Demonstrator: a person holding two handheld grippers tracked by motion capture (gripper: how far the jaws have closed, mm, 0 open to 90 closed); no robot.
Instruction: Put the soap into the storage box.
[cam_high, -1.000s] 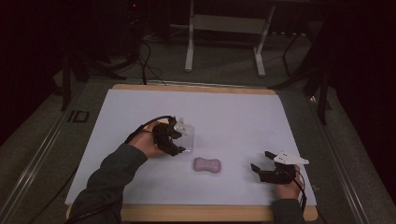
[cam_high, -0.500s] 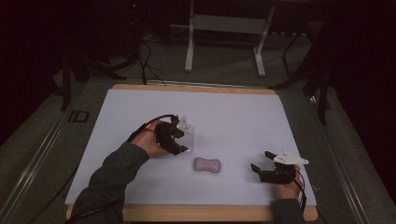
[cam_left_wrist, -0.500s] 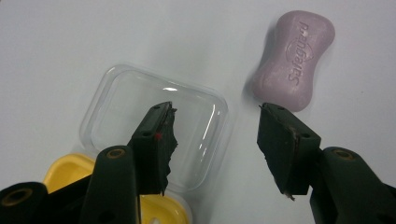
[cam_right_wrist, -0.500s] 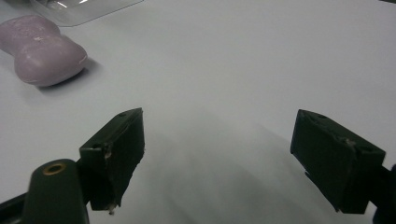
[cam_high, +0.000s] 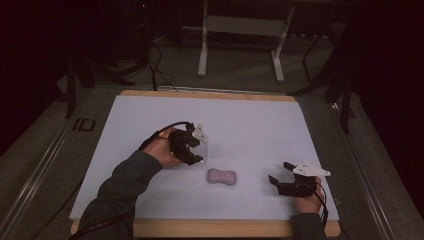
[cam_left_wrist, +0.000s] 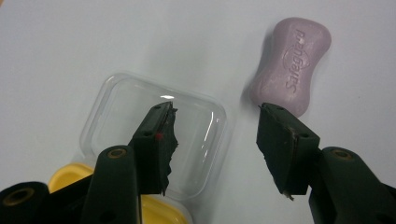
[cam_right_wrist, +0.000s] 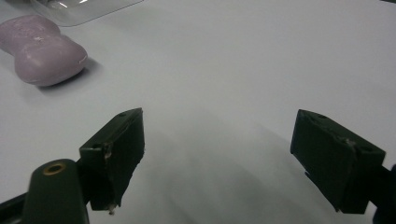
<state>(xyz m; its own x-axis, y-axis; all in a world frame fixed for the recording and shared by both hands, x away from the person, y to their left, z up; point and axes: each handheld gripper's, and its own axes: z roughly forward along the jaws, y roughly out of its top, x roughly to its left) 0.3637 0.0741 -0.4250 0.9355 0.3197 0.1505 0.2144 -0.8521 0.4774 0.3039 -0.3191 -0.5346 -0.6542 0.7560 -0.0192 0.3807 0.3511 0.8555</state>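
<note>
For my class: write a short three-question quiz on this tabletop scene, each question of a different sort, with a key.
1. True or false: the right tool grips the soap bar.
2. What lies below the left tool?
A. a clear plastic lid
B. a spoon
C. a sponge
3. Fill in: the word moulded into the soap is ____.

Key: 1 false, its jaws are apart and hold nothing; 2 A; 3 Safeguard.

Left gripper (cam_left_wrist: 215, 135), jaws parted, rising from the bottom of the frame. Clear plastic lid (cam_left_wrist: 116, 112) at centre left, under the left jaw; yellow base (cam_left_wrist: 70, 179) at lower left. Purple soap bar (cam_left_wrist: 290, 63), embossed "Safeguard", at upper right on the white surface (cam_left_wrist: 93, 37).
</note>
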